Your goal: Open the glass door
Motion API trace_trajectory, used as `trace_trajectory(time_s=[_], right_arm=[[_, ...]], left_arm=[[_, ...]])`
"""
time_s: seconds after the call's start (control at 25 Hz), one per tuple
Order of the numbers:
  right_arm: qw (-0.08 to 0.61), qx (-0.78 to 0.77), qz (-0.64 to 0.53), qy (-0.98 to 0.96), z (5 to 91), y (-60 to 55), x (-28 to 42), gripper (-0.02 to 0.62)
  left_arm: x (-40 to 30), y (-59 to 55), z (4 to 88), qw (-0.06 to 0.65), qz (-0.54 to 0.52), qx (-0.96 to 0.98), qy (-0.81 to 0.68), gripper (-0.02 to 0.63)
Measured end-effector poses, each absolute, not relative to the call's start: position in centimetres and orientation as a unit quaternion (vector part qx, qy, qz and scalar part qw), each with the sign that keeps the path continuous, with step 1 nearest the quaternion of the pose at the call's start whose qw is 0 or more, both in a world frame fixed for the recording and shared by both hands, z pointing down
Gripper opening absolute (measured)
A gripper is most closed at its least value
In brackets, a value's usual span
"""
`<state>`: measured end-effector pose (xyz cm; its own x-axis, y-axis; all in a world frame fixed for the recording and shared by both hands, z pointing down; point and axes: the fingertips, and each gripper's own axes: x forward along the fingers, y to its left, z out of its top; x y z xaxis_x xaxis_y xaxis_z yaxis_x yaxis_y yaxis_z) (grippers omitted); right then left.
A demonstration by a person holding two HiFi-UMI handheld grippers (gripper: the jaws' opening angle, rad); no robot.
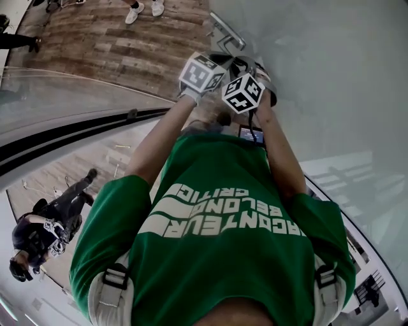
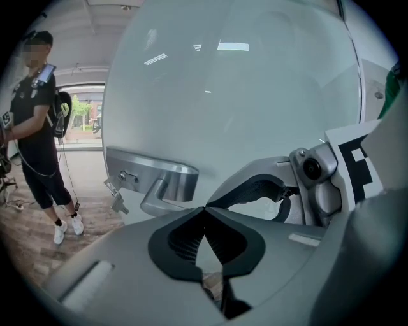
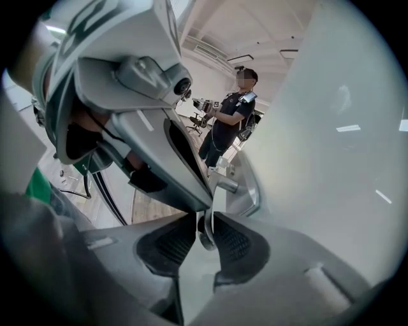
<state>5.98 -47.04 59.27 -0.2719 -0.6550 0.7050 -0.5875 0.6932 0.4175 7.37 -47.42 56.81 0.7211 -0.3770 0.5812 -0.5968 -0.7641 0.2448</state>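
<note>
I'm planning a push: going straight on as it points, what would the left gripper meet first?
Likely the frosted glass door, just past the shut left gripper, between the metal door handle and the right gripper, which grips that handle. Depth is unclear; it could graze either.

Standing person (image 1: pixel 135 13) cropped above shoes, handle (image 1: pixel 227 30) half-hidden

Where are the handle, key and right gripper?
handle (image 2: pixel 160 193): left gripper view, its lever.
key (image 2: pixel 118 202): left gripper view, its hanging blade.
right gripper (image 3: pixel 205 213): right gripper view, between jaw tips.
</note>
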Motion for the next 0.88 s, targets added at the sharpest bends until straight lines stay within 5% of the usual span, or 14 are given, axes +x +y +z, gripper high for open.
trace_trajectory(time_s=[0.88], right_arm=[[0.463,0.437,0.016,-0.771,59.1,-53.9,13.3,0.067]], left_arm=[[14.7,-54.2,56.7,0.21,0.253,0.919,-0.219,0.015]])
